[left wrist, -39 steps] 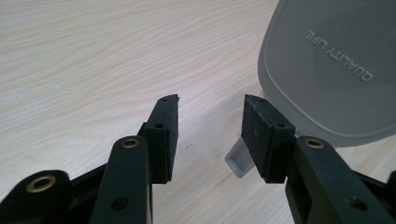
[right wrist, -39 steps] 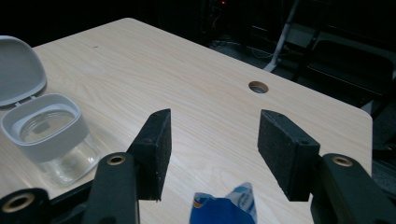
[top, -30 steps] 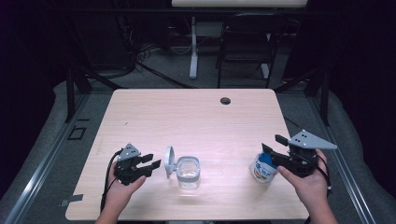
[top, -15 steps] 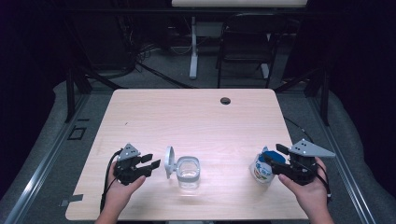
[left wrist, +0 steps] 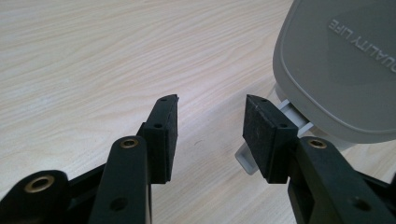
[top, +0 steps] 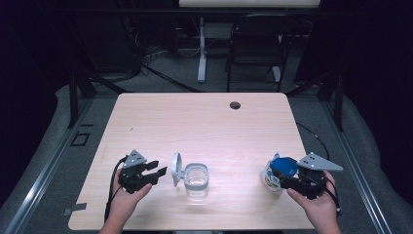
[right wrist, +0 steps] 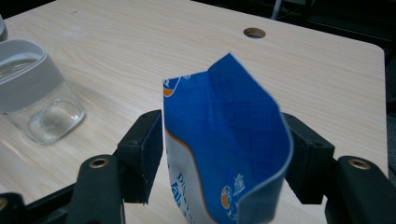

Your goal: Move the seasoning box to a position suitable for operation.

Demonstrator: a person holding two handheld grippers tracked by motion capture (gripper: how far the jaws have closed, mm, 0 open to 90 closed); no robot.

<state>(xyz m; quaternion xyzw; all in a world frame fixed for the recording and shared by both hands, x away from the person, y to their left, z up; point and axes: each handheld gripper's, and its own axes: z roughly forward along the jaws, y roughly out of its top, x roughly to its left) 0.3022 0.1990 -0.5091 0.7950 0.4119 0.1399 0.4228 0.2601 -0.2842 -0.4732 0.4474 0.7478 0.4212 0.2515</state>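
Right gripper view has a blue and white pouch (right wrist: 219,144) standing upright between the right gripper's (right wrist: 224,154) fingers (right wrist: 142,156), which have just been opening and now stand wide; the left one looks slightly apart from the pouch, and whether the right one touches it I cannot tell. In the high view the pouch (top: 278,171) sits at the right near edge of the counter (top: 204,122), well apart from the clear jar (top: 197,179) and its flipped-up lid (top: 176,169). A thin, soft pouch with its top open could topple once support goes, and withdrawing the gripper carelessly could drag it over or nudge it off the near edge. The left gripper (top: 146,173) rests on the counter just beside the lid, fingers (left wrist: 161,135) apart and empty; a stray push from it could swing the lid (left wrist: 341,60) or shift the jar.
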